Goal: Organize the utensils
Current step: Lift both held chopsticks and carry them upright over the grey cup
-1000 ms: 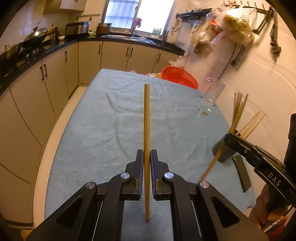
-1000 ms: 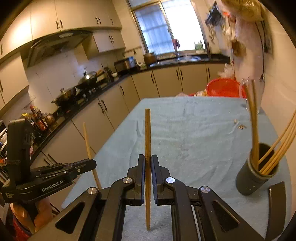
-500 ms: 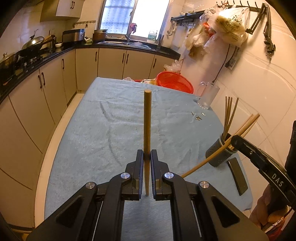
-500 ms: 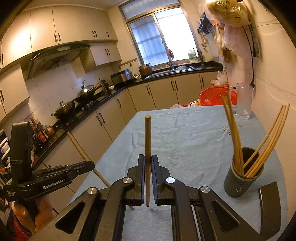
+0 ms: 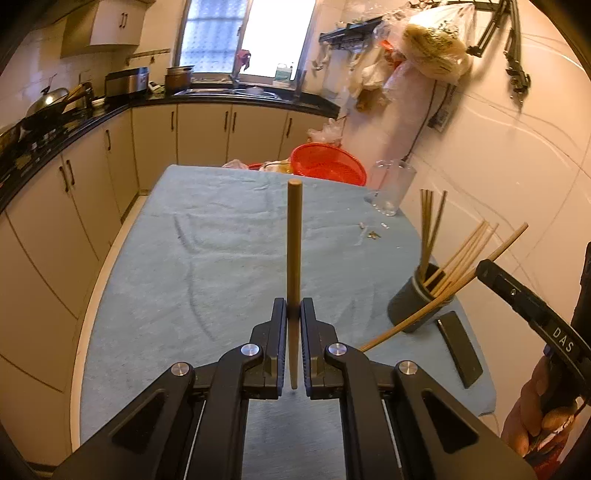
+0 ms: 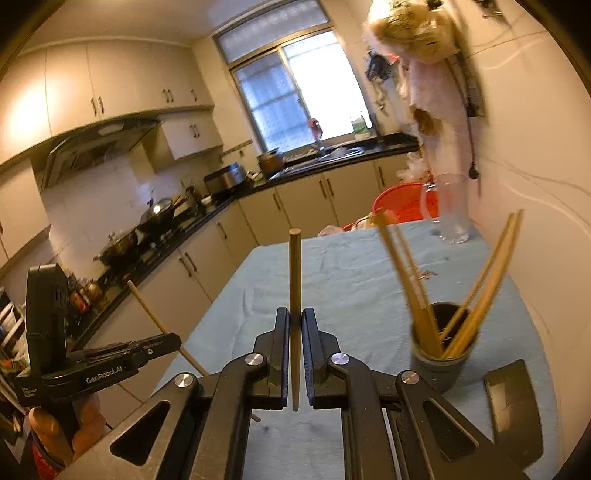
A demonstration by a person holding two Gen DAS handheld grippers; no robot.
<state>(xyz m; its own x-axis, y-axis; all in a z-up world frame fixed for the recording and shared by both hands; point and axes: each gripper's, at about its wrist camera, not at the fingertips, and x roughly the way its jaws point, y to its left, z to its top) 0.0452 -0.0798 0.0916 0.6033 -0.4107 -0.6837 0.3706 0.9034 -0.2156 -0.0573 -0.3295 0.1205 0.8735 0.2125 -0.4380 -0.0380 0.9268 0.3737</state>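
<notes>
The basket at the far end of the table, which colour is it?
The basket is bright red-orange; the left wrist view shows it best.

Pretty ordinary kitchen: cream cabinets (image 5: 207, 133) ran in an L under a glossy black countertop (image 5: 236, 96), with a frosted window (image 5: 218, 35) at the far end blasting daylight in. The white tiled wall (image 5: 498, 162) on the right had plastic bags (image 5: 424, 55) hanging off hooks (lots of them). A range hood (image 6: 99, 144) sat under the cream upper cabinets (image 6: 96, 88), and the long table wore a pale blue cloth (image 5: 229, 251).
</notes>
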